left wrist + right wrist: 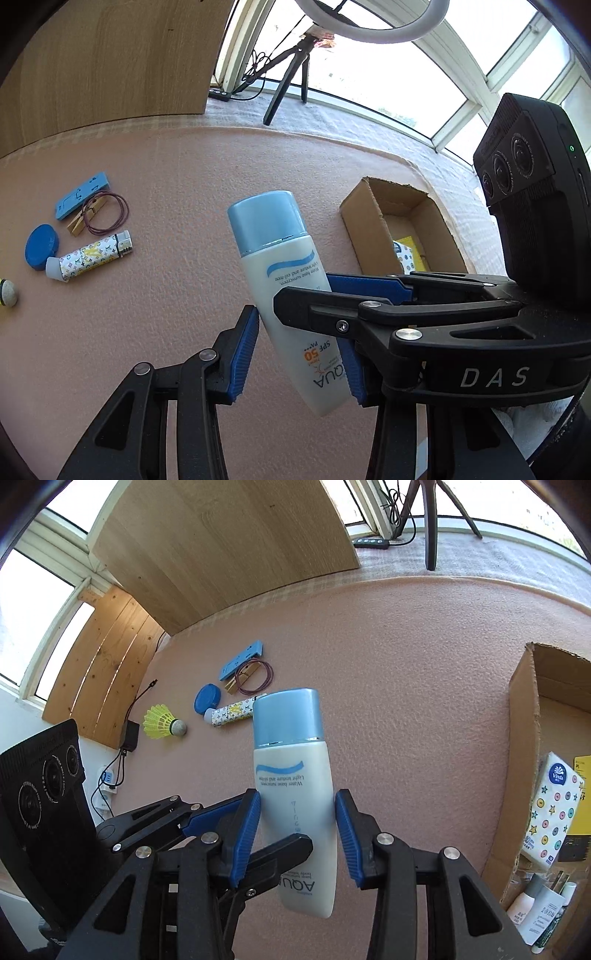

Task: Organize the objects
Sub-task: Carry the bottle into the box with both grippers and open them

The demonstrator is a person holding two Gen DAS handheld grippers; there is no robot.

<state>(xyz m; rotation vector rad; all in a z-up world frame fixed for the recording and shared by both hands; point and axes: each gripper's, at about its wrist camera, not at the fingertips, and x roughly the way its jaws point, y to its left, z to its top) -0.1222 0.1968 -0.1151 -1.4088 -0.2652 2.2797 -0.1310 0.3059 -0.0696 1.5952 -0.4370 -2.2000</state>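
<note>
Bottle [284,295] up off the pink mat [177,177], gripped by both tools at once. Long axis runs roughly away from the cameras: blue cap at the far end, flat base nearest the wrists, printing upside down to both views. In the left wrist view it tilts, cap leaning left; in the right wrist view it stands nearly straight.

Left gripper [299,354]: blue pads pressed on the bottle's lower body, one each side, clamped. Right gripper [298,834]: pads likewise tight against the two flanks of the lower body, clamped. The two tools cross at the bottle, the right one reaching in from the right of the left view, its fingers around the mid-body.

Relative to the bottle:
- Box [354,225], cardboard, open-topped, to its right. Inside, a tissue pack [552,805] and some small bottles [535,912] at the near end.
- Far left on the mat, a loose cluster: blue strip [82,195], clothespin [86,218], rubber band [110,214], blue lid [41,247], patterned lighter [92,258].
- Shuttlecock [162,722], yellow, further left still.
- Tripod [288,74] beyond it, by the window.
</note>
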